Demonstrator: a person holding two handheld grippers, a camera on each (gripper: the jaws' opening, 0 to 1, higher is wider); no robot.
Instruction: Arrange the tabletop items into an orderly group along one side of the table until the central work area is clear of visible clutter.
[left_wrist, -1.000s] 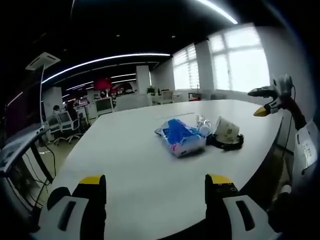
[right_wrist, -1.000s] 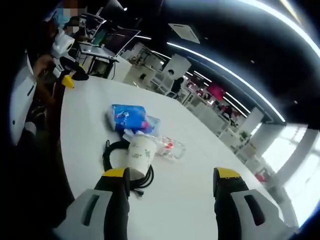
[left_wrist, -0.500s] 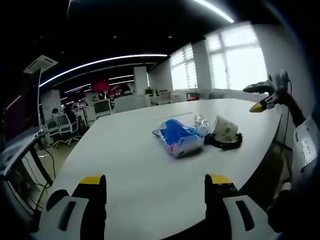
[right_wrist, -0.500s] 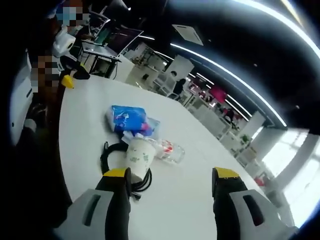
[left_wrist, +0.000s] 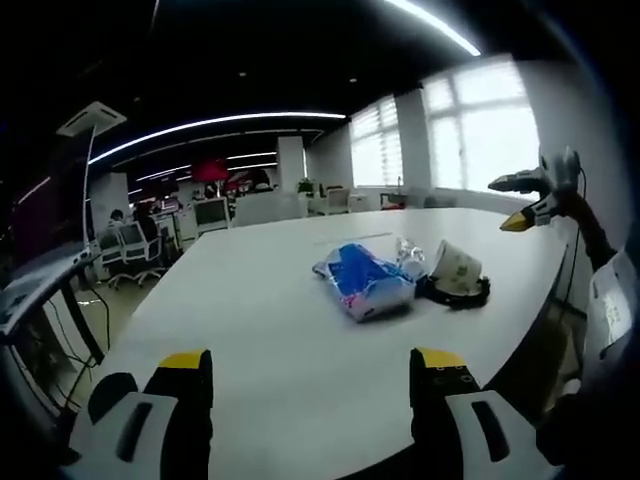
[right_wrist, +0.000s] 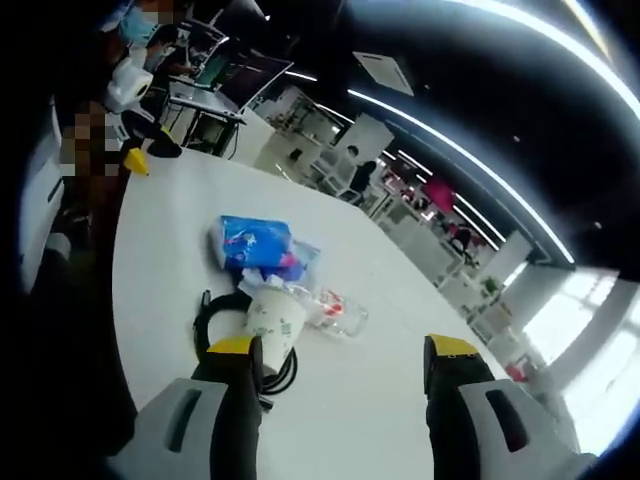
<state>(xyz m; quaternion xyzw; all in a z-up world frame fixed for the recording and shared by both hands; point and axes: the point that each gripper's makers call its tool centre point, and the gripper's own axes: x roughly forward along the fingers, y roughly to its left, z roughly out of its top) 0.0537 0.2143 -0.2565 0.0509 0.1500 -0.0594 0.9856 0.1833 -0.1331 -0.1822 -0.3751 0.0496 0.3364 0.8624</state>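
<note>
On the white table (left_wrist: 260, 300) lie a blue tissue pack (left_wrist: 365, 281), a clear plastic bottle (left_wrist: 408, 255), a paper cup (left_wrist: 455, 267) on its side and a coiled black cable (left_wrist: 458, 293), all bunched together. My left gripper (left_wrist: 312, 362) is open, well short of them. The right gripper's yellow tip (left_wrist: 520, 223) hangs above the table's right edge. In the right gripper view the tissue pack (right_wrist: 252, 244), cup (right_wrist: 273, 319), bottle (right_wrist: 338, 311) and cable (right_wrist: 215, 322) lie just ahead of my open right gripper (right_wrist: 342, 350). The left gripper (right_wrist: 138, 150) shows at far left.
The table's curved edge (left_wrist: 520, 330) runs near the cable. Office desks, chairs and monitors (left_wrist: 130, 245) fill the room behind, with bright windows (left_wrist: 480, 130) on one side. A person's sleeve (right_wrist: 40, 200) shows at the left of the right gripper view.
Both views shifted slightly with the hands; the right gripper has crept a little closer to the cup. The items on the table have not moved.
</note>
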